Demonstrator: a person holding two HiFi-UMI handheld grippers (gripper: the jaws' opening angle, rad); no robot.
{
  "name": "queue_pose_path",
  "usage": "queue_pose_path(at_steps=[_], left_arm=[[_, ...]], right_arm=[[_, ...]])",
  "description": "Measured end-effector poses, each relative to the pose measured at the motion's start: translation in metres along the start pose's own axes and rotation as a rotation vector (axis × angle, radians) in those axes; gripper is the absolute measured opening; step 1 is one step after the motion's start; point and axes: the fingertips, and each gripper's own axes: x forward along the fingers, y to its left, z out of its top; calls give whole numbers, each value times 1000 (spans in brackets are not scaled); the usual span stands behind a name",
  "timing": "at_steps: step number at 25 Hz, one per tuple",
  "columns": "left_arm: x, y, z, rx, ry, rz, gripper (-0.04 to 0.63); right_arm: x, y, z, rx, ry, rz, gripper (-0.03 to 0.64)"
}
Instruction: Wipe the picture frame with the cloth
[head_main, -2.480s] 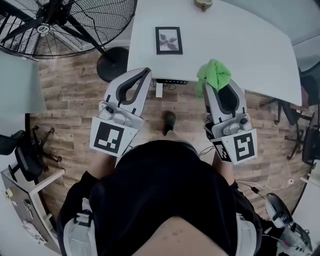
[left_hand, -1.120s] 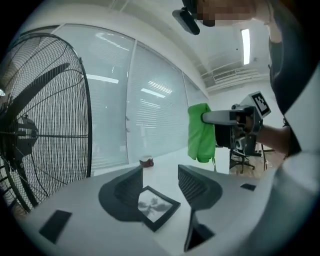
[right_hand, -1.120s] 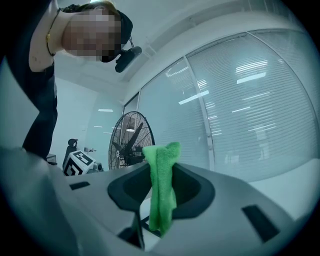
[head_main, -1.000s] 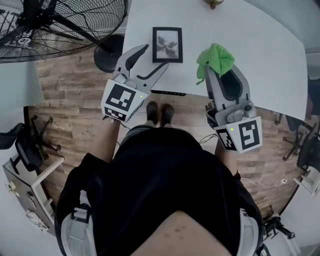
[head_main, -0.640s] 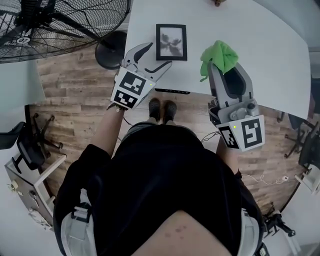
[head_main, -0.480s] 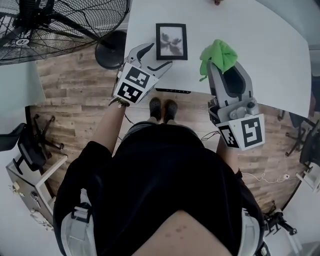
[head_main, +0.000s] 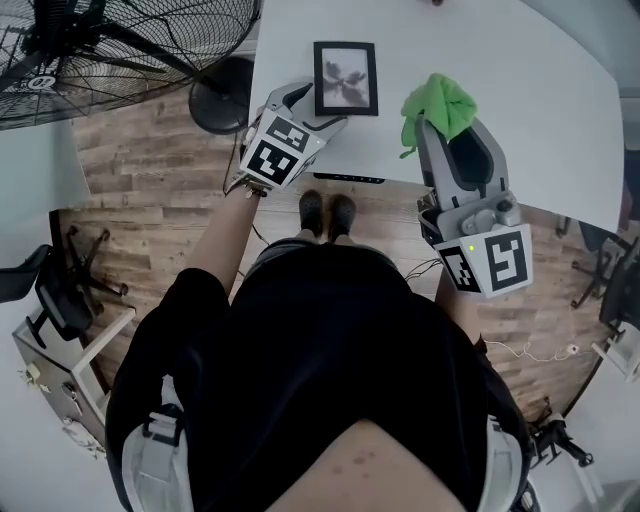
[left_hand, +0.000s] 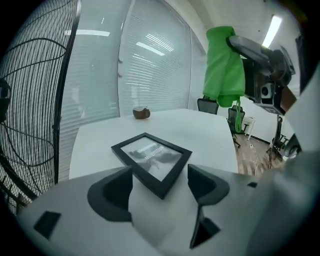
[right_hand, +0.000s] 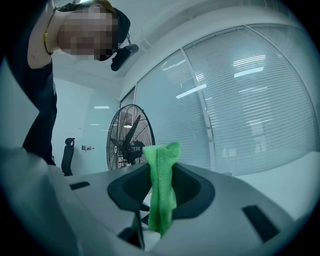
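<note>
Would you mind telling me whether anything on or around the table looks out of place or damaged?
Nothing stands out. The picture frame lies flat and looks intact on the white table, and the green cloth is pinched in the right gripper.

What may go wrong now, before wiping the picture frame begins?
The left gripper has just been opening its jaws, which straddle the picture frame at its near corner without pinching; closing may push it across the table.
The right gripper pinches the green cloth by a narrow fold; while wiping it might slip out.
</note>
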Motion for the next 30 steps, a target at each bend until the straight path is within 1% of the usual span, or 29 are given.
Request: queue_pose_path(at_steps=[3, 5, 7, 9, 15, 20, 24, 28, 30], left_arm=[[4, 1, -1, -4, 10, -2, 344], [6, 3, -2, 10, 27, 10, 342], [6, 5, -3, 26, 40, 17, 311], [6, 5, -4, 30, 43, 9, 305], [6, 8, -7, 15, 46, -19, 291], [4, 9, -11, -4, 83, -44, 287], [4, 13, -12, -29, 99, -51, 279], [4, 12, -12, -20, 94, -47, 279], [4, 13, -12, -16, 92, -41, 279]], right_arm=[[0, 1, -1, 2, 5, 3, 112], [0, 2, -1, 3, 7, 6, 112], [0, 4, -1, 3, 8, 7, 112], [0, 4, -2, 2, 8, 6, 112], [-2, 0, -4, -4, 19, -9, 112], [-6, -5, -3, -11, 23, -17, 112], [-3, -3, -4, -16, 27, -4, 112], [4, -4, -8, -29, 42, 9, 112], [9, -8, -14, -60, 66, 10, 112]])
